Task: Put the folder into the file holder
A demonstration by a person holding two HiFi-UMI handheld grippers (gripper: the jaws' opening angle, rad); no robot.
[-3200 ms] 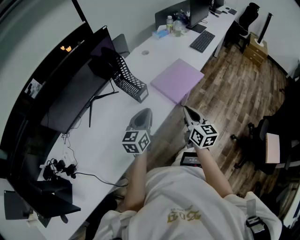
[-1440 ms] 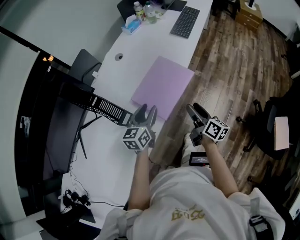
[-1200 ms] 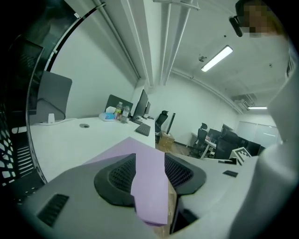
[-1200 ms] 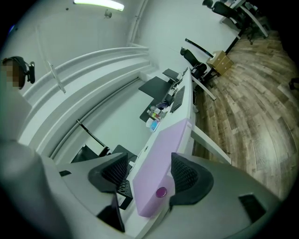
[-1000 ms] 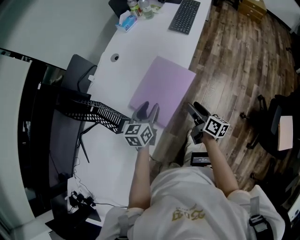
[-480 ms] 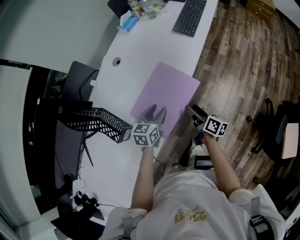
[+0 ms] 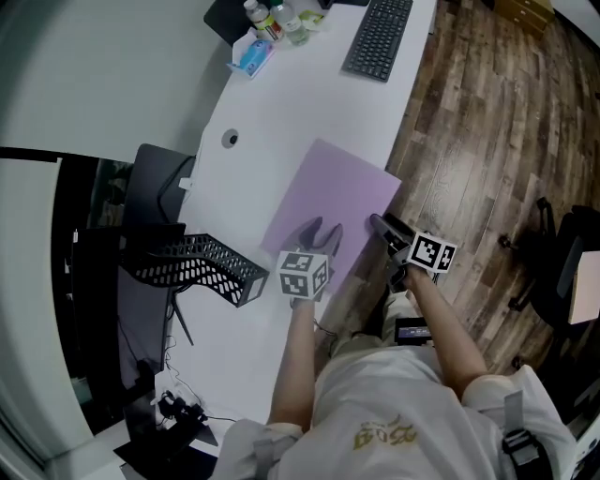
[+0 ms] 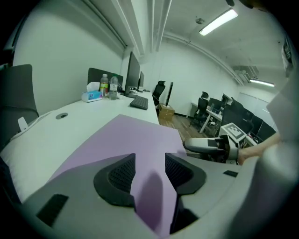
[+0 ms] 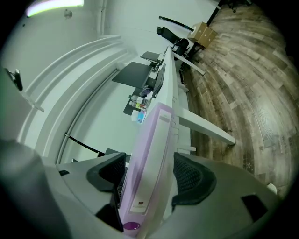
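A flat purple folder (image 7: 335,190) lies on the white desk (image 7: 272,112), its near edge at the desk's front. The black mesh file holder (image 7: 202,265) lies left of it, by the monitor. My left gripper (image 7: 321,228) hovers open just over the folder's near corner; in the left gripper view the purple cover (image 8: 117,140) fills the gap under the left gripper (image 8: 149,163). My right gripper (image 7: 384,230) is at the folder's desk-edge side. In the right gripper view the folder's spine (image 9: 156,130) stands between the wide-open jaws of the right gripper (image 9: 149,163), and the far pad does not touch it.
A keyboard (image 7: 380,37), a tissue box (image 7: 251,56) and bottles (image 7: 281,17) sit at the desk's far end. A black monitor (image 7: 94,309) stands left of the holder, with cables (image 7: 178,408) nearby. Wooden floor (image 7: 487,122) and an office chair (image 7: 567,272) lie to the right.
Both grippers have moved forward to the folder. The left one now hangs over its near corner, and the right one has come up to its edge with its jaws around the spine.
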